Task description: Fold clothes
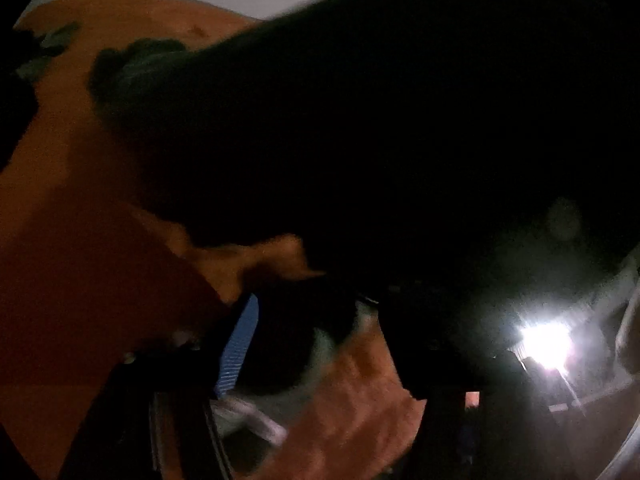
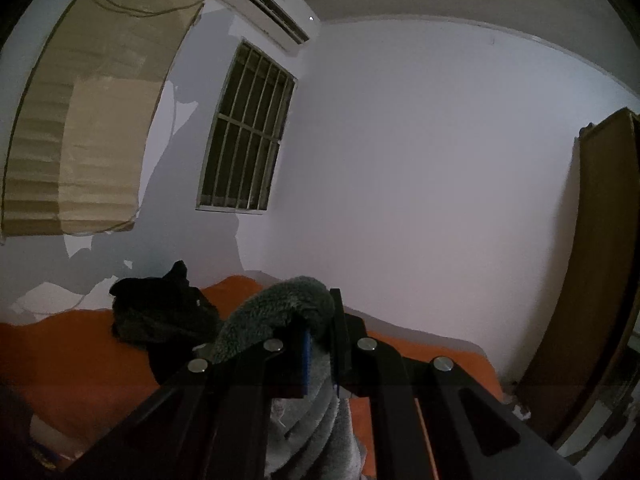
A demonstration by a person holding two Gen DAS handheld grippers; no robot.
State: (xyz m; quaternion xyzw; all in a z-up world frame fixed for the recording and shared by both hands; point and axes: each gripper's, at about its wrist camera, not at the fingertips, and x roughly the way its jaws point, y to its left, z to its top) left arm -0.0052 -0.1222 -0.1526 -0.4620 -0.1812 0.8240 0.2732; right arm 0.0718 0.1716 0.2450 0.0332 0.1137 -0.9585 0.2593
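In the right wrist view my right gripper (image 2: pixel 320 344) is shut on a fluffy grey garment (image 2: pixel 280 312) that drapes over the left finger and hangs down between the arms, held above an orange bed sheet (image 2: pixel 72 360). In the left wrist view the picture is dark and blurred. A large dark cloth (image 1: pixel 360 140) fills most of it, right in front of the camera. My left gripper (image 1: pixel 280 320) shows a blue pad (image 1: pixel 238 352) with dark cloth against it; the right finger is hidden in the dark. The orange sheet (image 1: pixel 80 128) lies beyond.
A pile of dark clothes (image 2: pixel 160 312) lies on the bed against the wall. A barred window (image 2: pixel 248 132), an air conditioner (image 2: pixel 260 0) and a wooden wardrobe (image 2: pixel 592 280) stand around the room. A bright light (image 1: pixel 544 344) glares low right in the left view.
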